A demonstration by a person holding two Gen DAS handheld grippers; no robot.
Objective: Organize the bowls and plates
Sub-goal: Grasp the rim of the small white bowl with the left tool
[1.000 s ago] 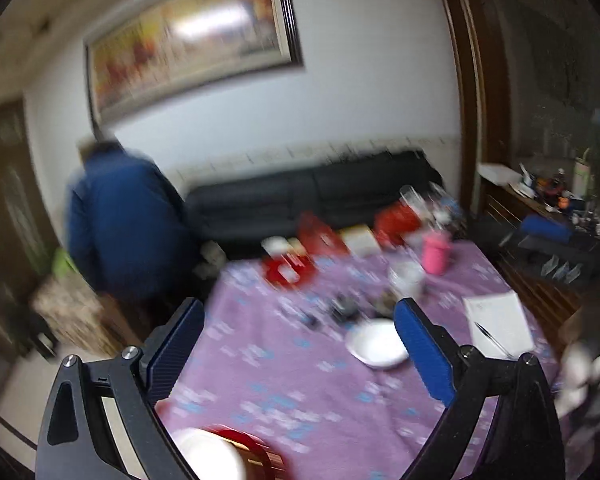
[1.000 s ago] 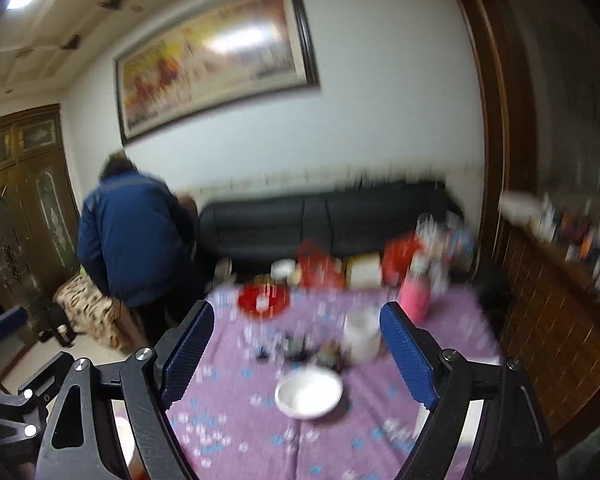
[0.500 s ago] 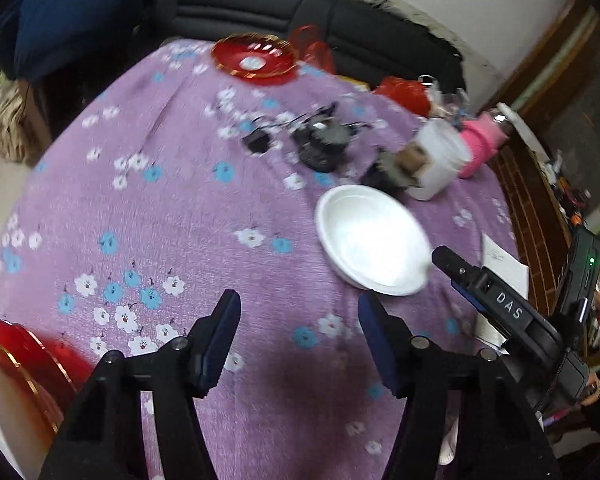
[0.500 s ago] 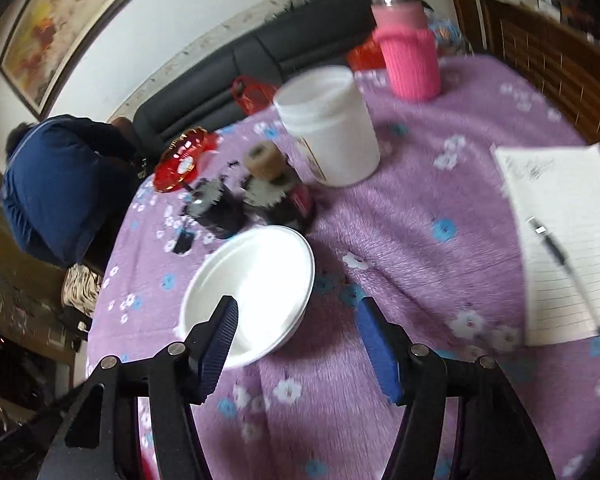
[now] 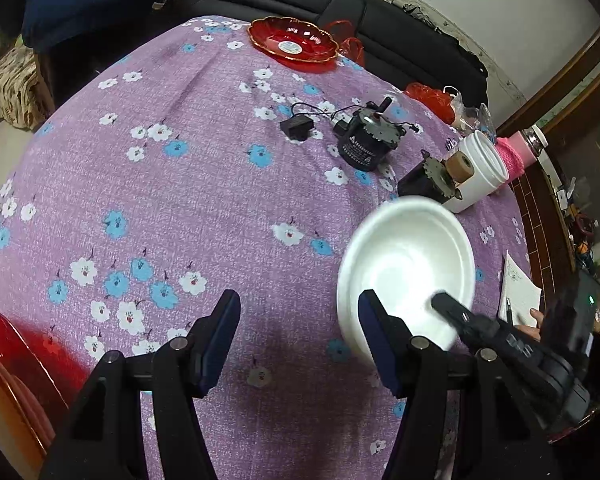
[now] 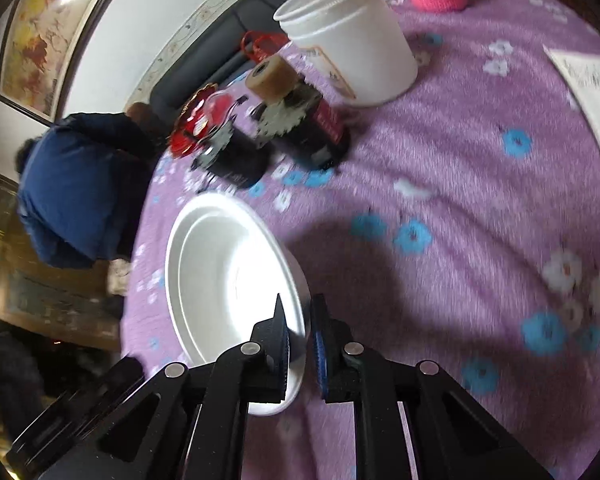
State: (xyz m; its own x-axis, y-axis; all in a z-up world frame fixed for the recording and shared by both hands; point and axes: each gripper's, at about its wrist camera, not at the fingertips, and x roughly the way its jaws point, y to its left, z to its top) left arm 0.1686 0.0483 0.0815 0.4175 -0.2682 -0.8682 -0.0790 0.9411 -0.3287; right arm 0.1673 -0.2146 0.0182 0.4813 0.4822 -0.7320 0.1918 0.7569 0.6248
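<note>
From the left wrist view, the left tool (image 5: 298, 334) hangs over the purple flowered surface (image 5: 172, 200) with its fingers apart and only cloth between them. The white bowl (image 5: 406, 268) lies just to the right of that tool, toward the surface's right edge, and the right tool (image 5: 444, 303) reaches onto its near rim. A red plate (image 5: 293, 40) sits at the far edge of the surface, well apart from the bowl. Another red dish (image 5: 4, 352) shows at the near left corner, only partly in frame. Between the bowl and the far plate lie a black motor (image 5: 364, 140) and a white tub (image 5: 478, 170).

From the right wrist view, the right tool (image 6: 300, 338) has just been closing, and its two fingers now stand nearly together, clamped on the near rim of the white bowl (image 6: 224, 272), one finger inside the rim and one outside. The bowl appears slightly blurred; whether it has left the cloth I cannot tell. A person in a blue jacket (image 6: 72, 188) bends over beyond the surface's far left edge.

The step in hand looks like the grasp on the bowl, just secured. The next move probably calls for a lift by that thin rim, kept level so the bowl does not swing or slip, and a path toward one of the red plates clear of the motor and tub.
</note>
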